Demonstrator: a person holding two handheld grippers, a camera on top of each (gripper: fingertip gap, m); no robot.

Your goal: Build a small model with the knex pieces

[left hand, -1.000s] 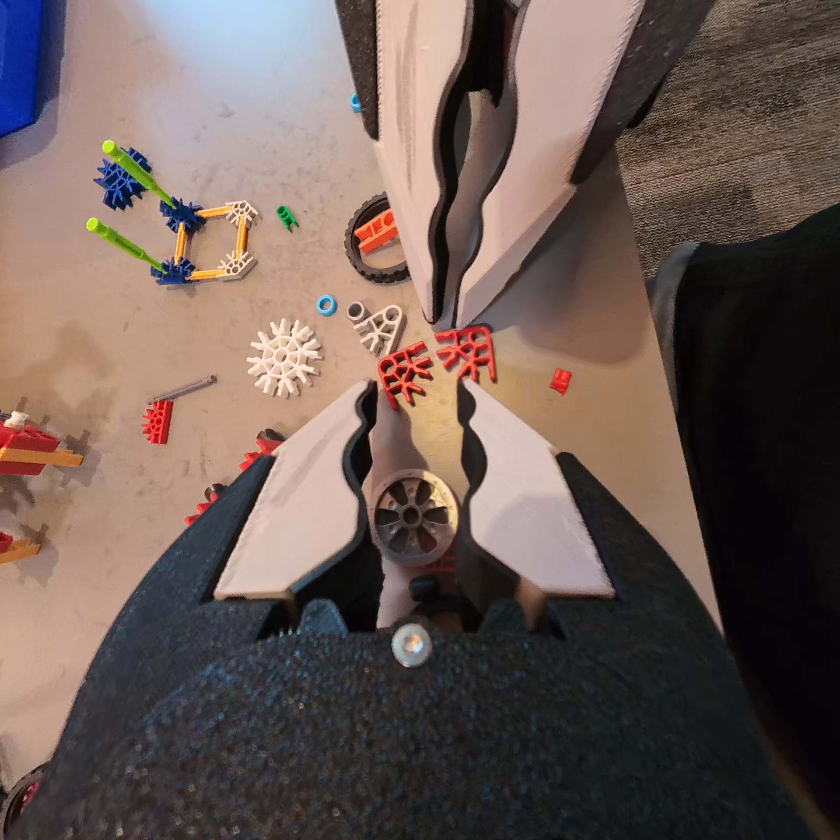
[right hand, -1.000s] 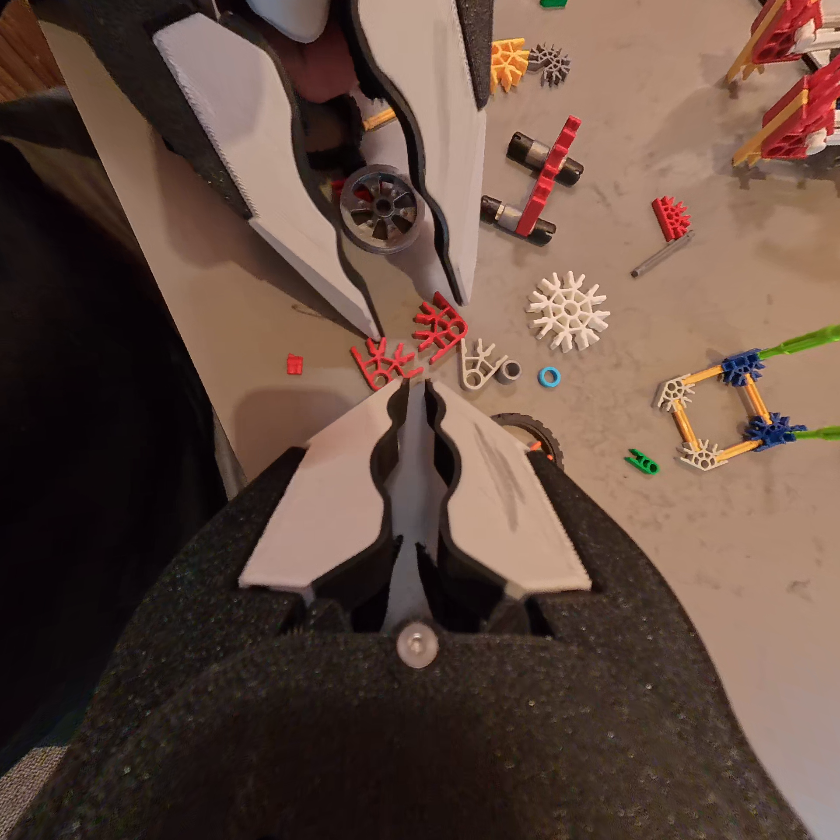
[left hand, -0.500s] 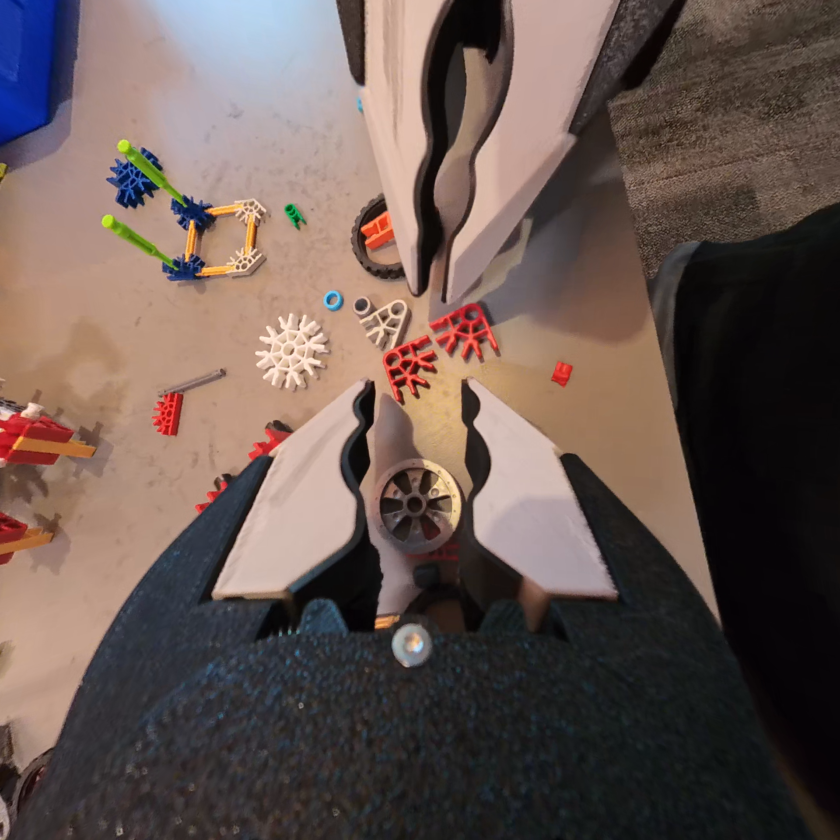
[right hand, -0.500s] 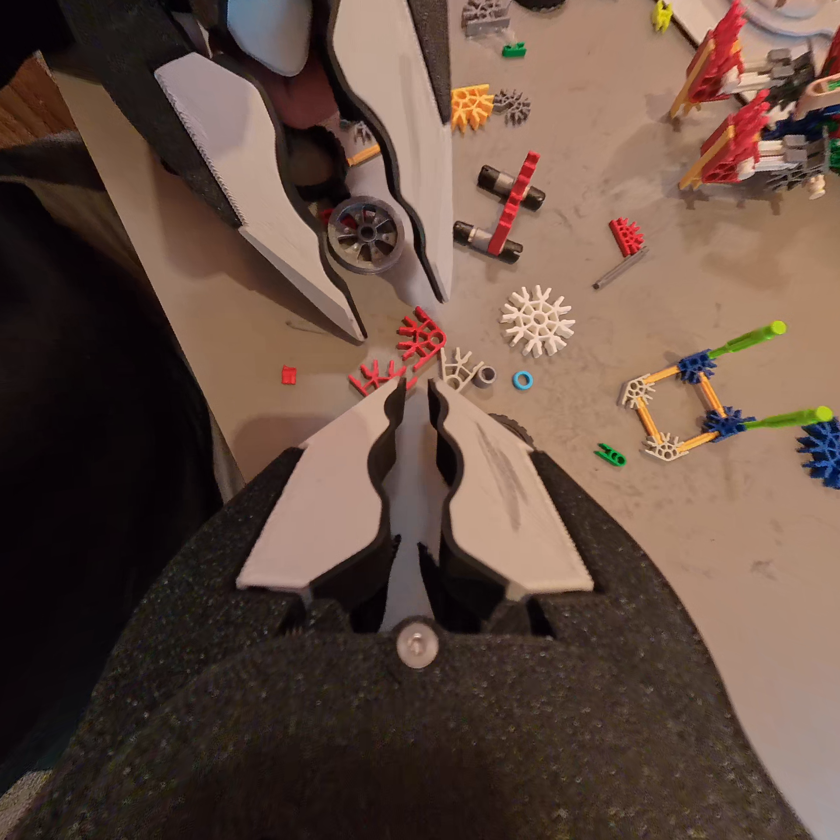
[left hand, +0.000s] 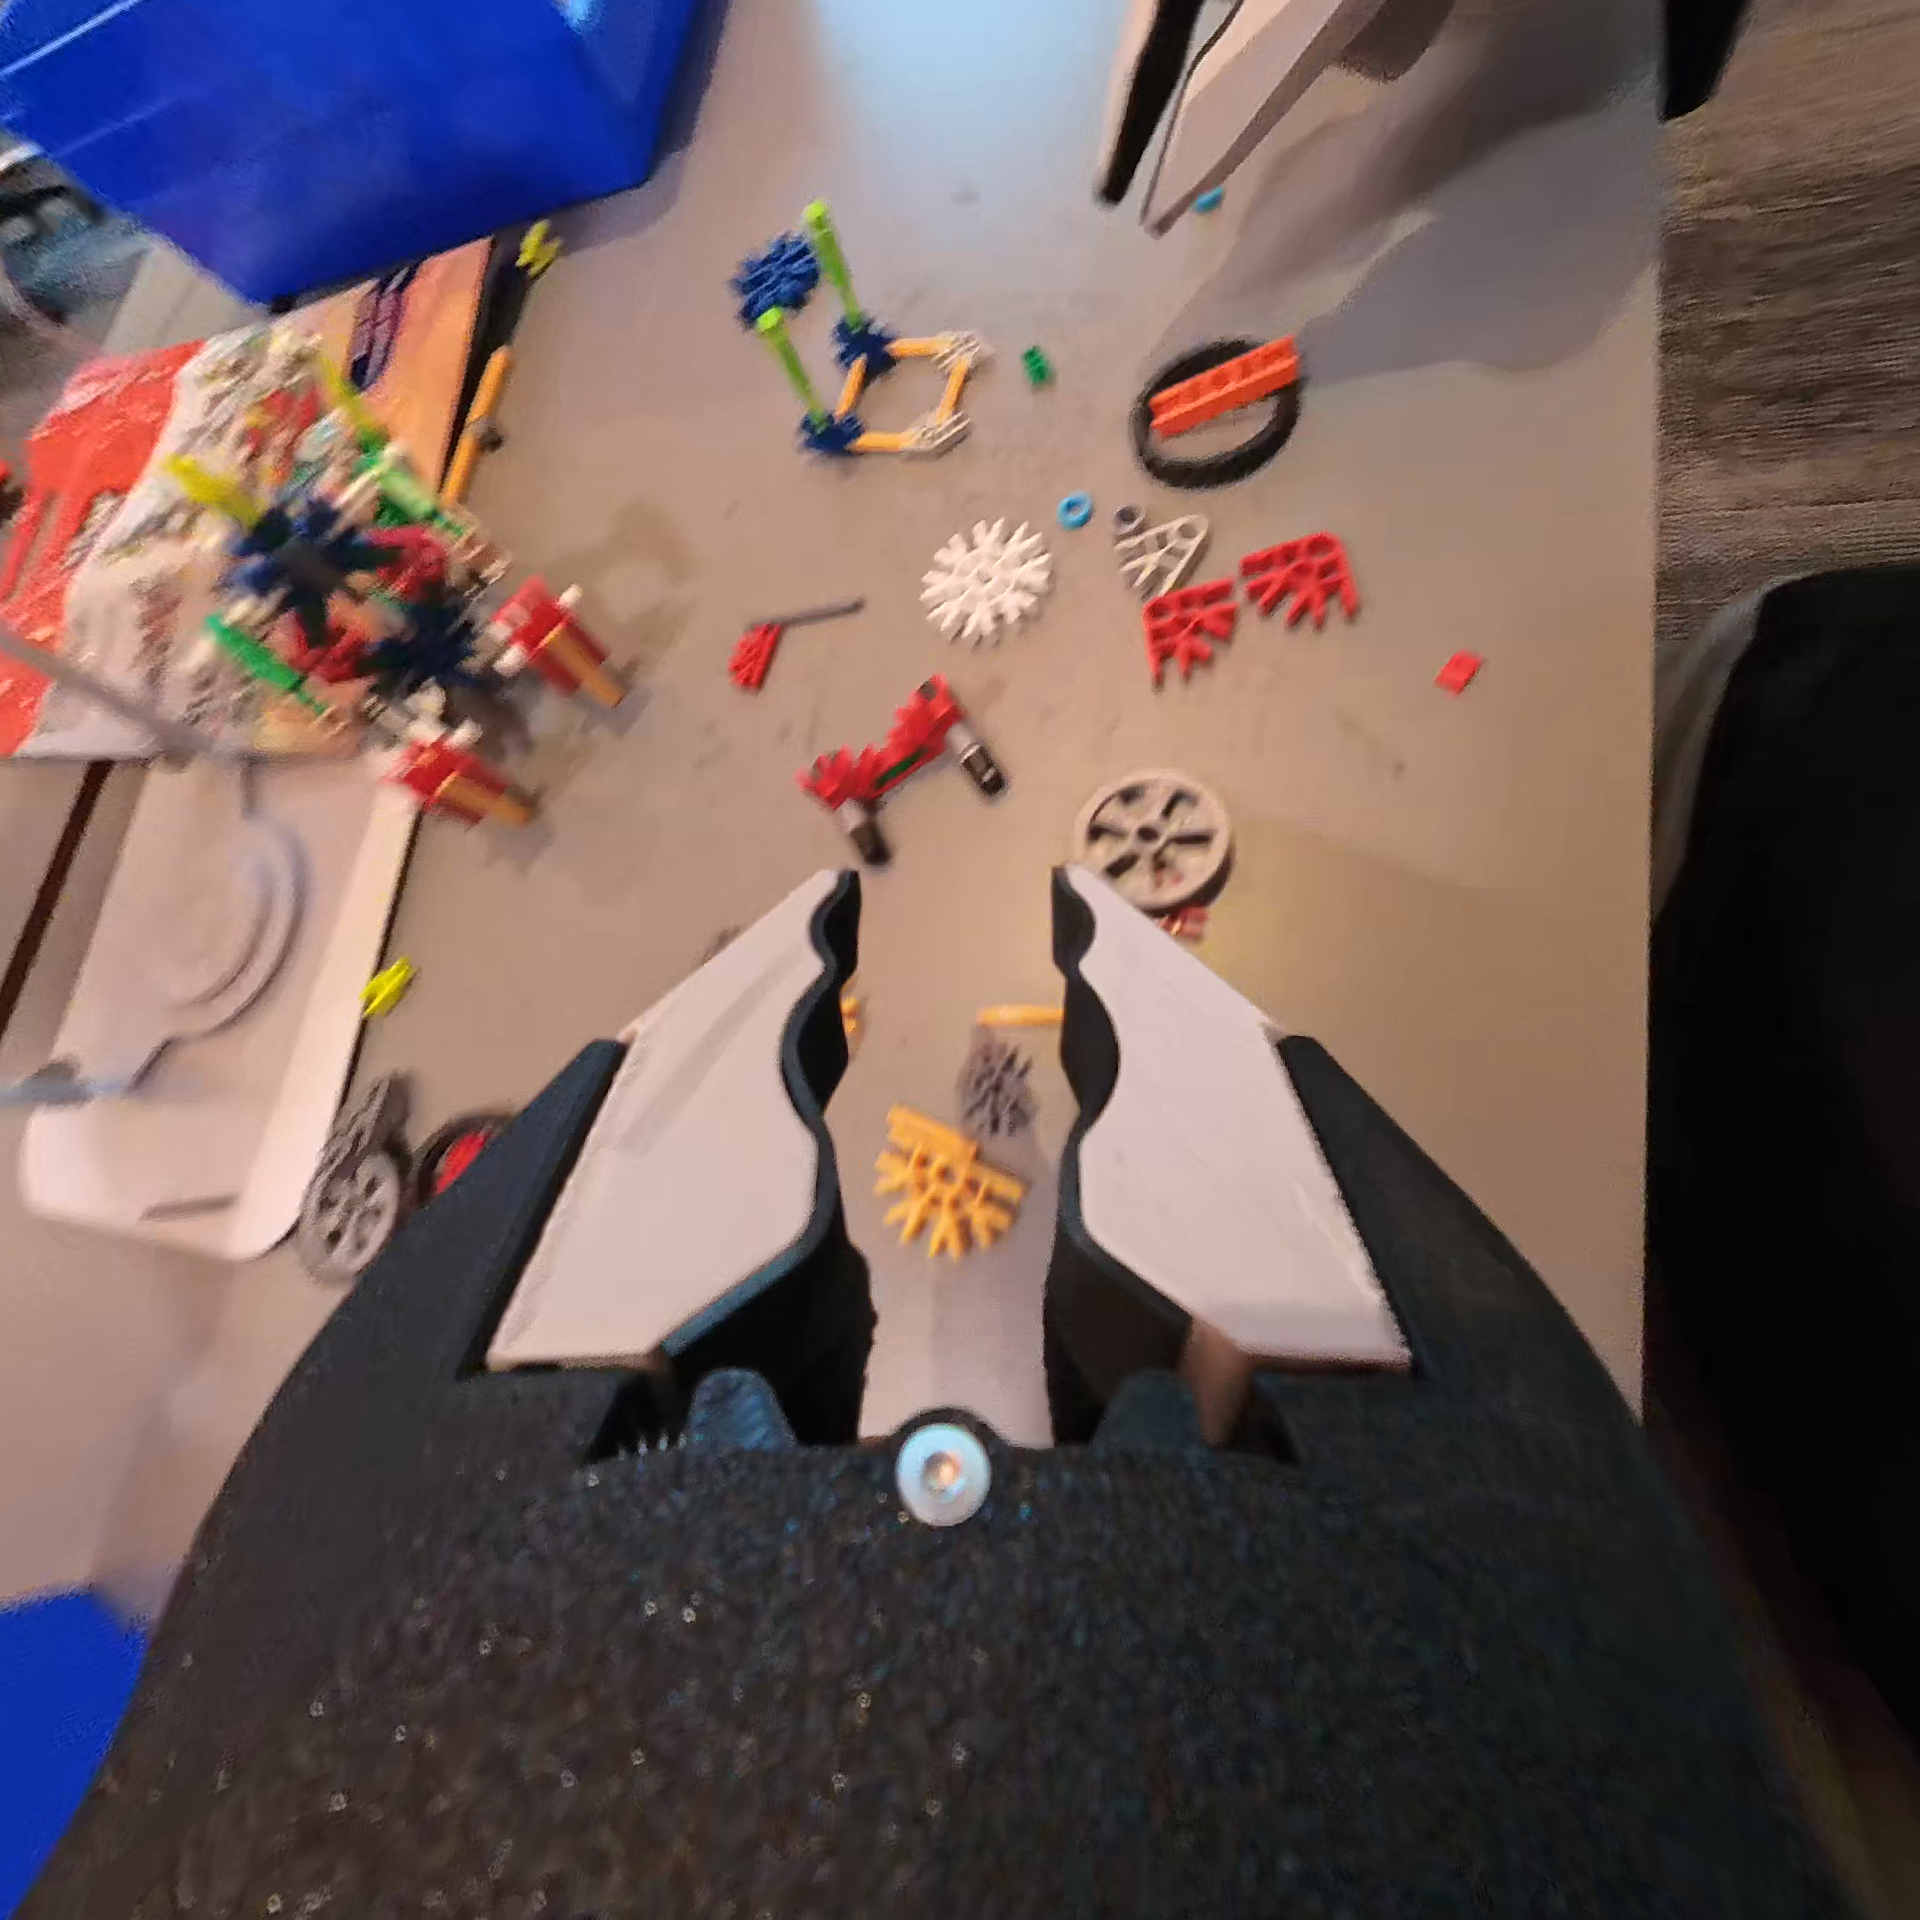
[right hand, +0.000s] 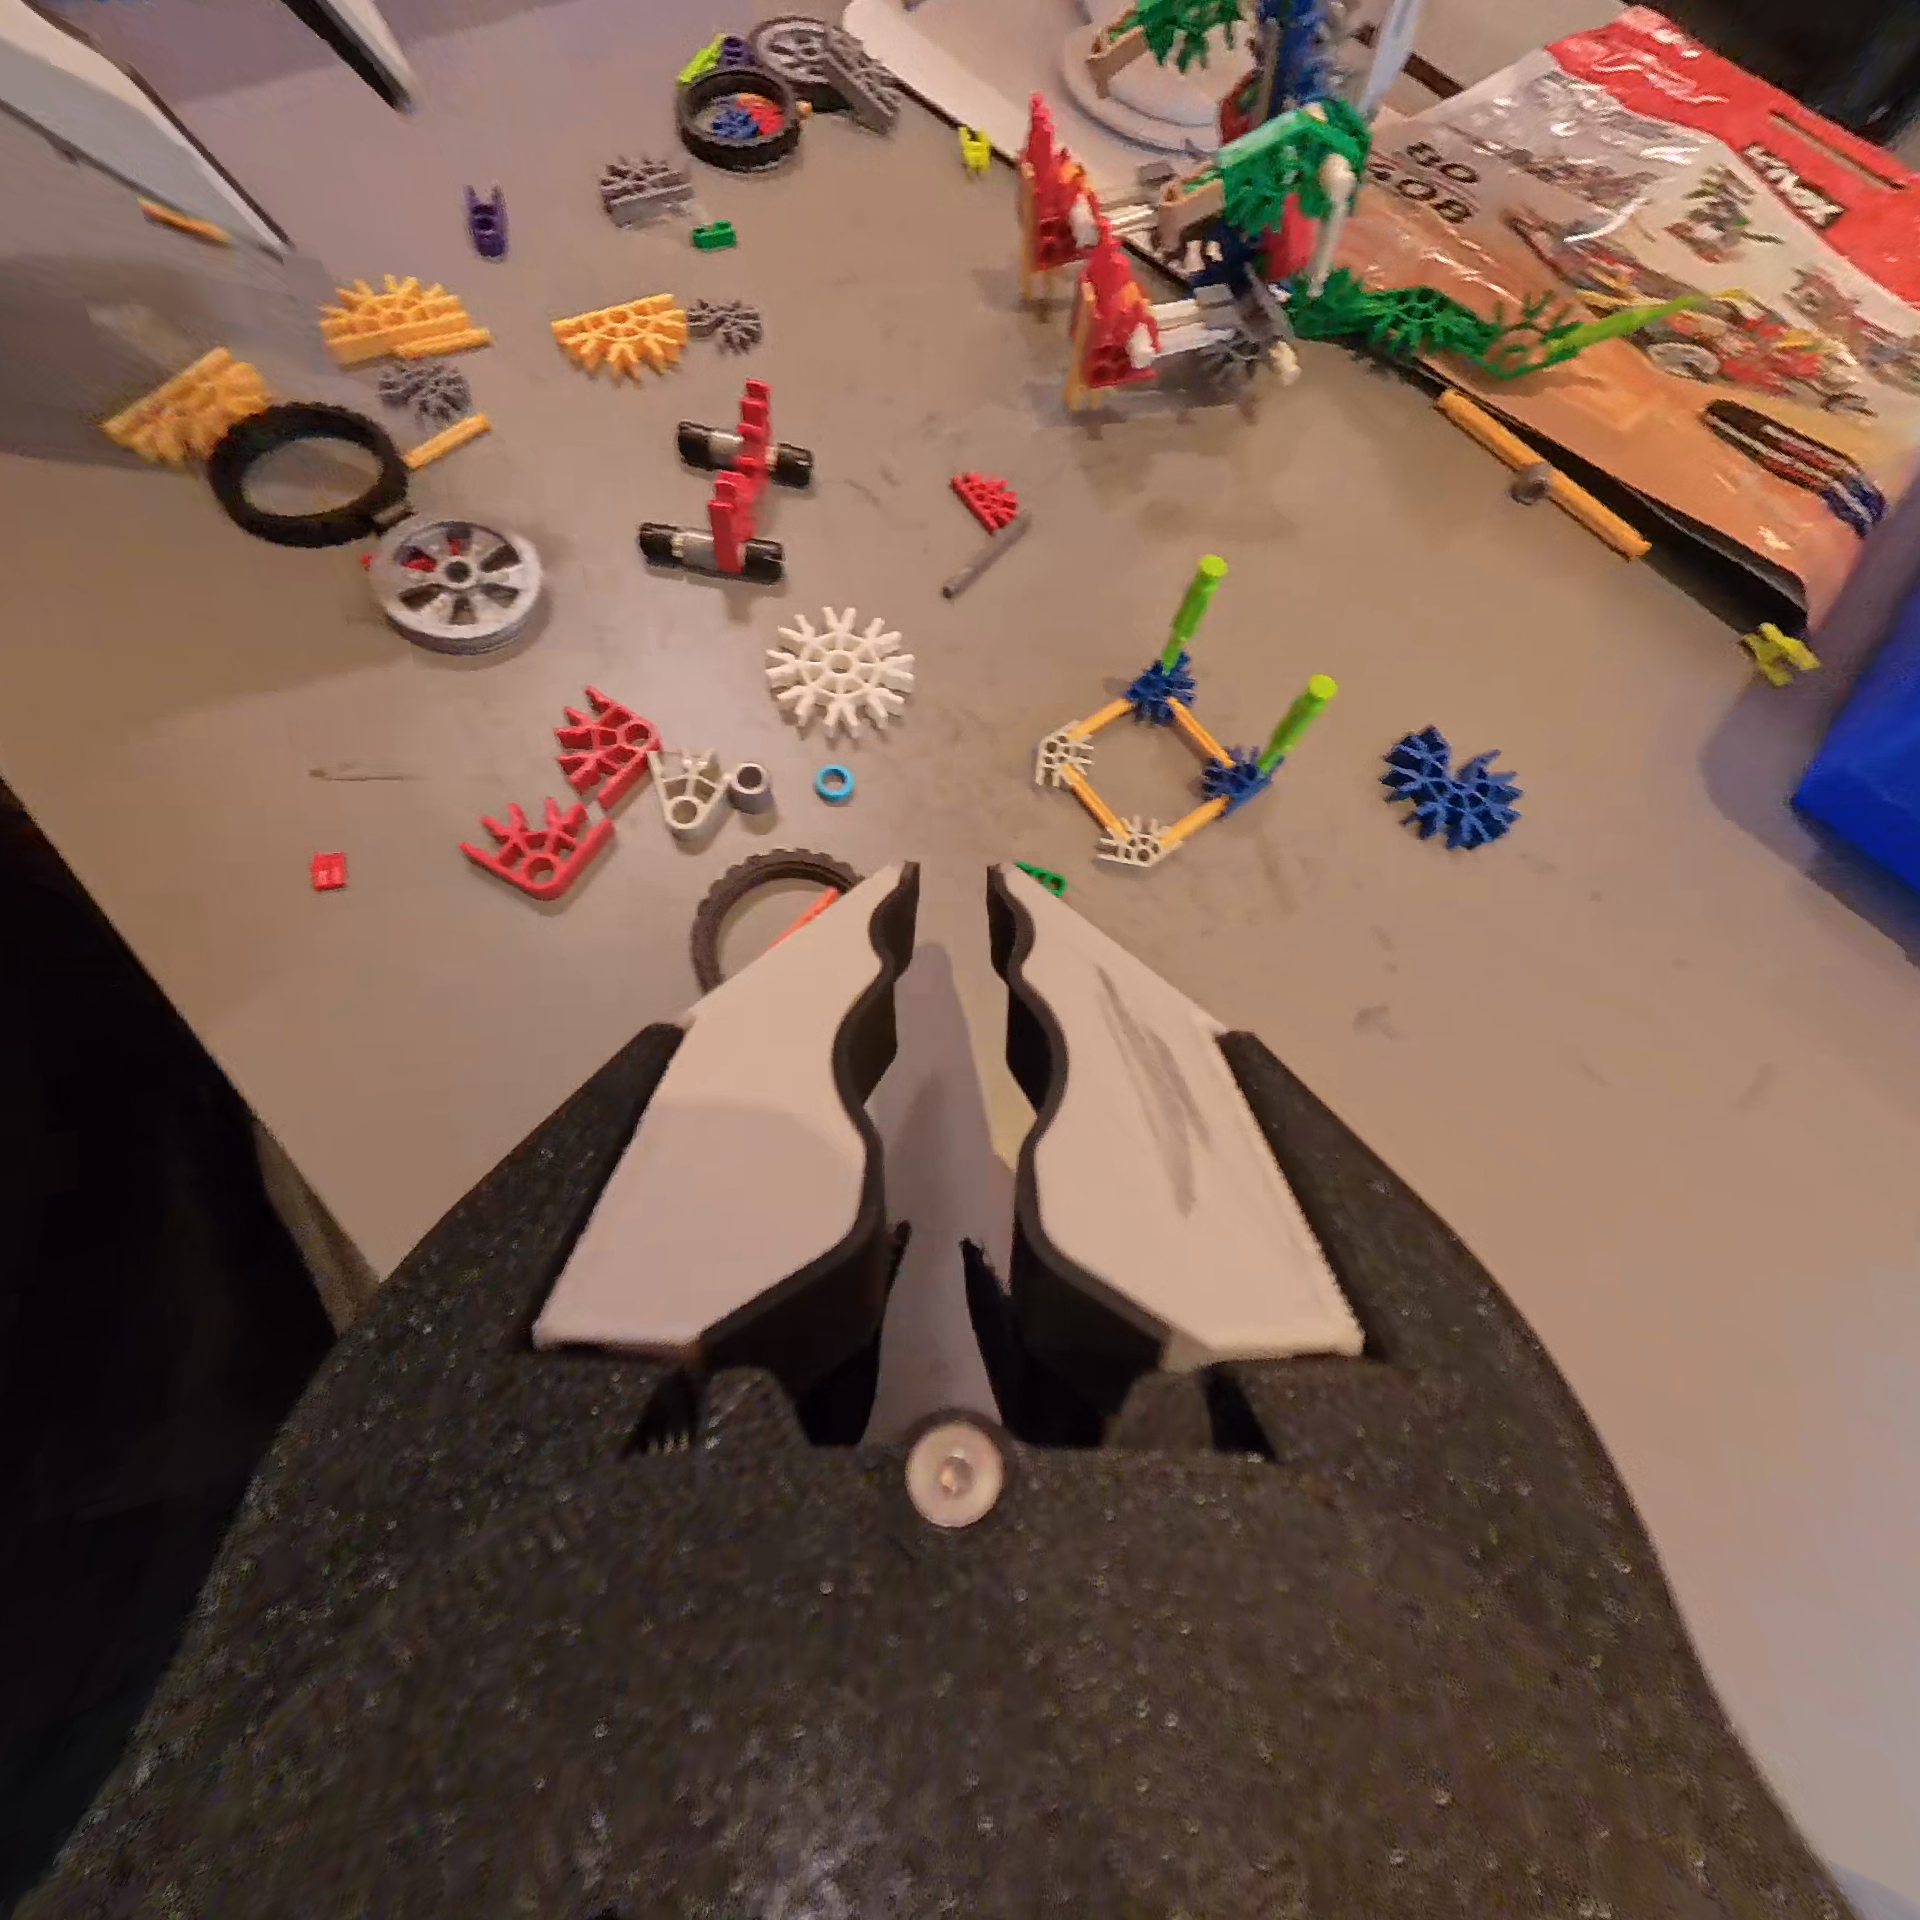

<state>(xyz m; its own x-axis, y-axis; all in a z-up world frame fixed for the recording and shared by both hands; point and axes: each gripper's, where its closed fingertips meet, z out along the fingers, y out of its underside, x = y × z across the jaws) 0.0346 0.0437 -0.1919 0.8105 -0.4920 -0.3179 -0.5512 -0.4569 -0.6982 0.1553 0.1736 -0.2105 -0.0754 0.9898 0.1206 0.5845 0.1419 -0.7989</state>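
Note:
My left gripper [left hand: 956,883] is open and empty above the grey table [left hand: 1455,987]. A grey spoked wheel [left hand: 1153,836] lies flat on the table just beyond its right fingertip; it also shows in the right wrist view [right hand: 457,587]. A yellow connector [left hand: 945,1179] and a small grey connector [left hand: 995,1086] lie below, between its fingers. My right gripper [right hand: 951,878] is shut to a narrow slit with nothing in it. A black tyre [right hand: 727,904] with an orange piece lies just left of its tip, two red connectors [right hand: 540,836] beyond that.
Loose parts lie around: a white snowflake connector [right hand: 840,670], a yellow-rod square with green rods [right hand: 1153,769], a second tyre [right hand: 307,473]. A built model [right hand: 1226,208] and a printed box [right hand: 1621,281] stand at the back. A blue bin [left hand: 312,114] is nearby. A person's dark clothing [left hand: 1787,1039] borders the table edge. The grippers' ends are close to 20 centimeters from one another. From the left gripper's tips to the grey spoked wheel [left hand: 1153,836] is close to 6 centimeters. My right wrist view [right hand: 457,577] looks at it from another angle.
The grey wheel was between my left fingers; it now lies on the table outside them. Both grippers have drawn back and apart, so more of the table shows.

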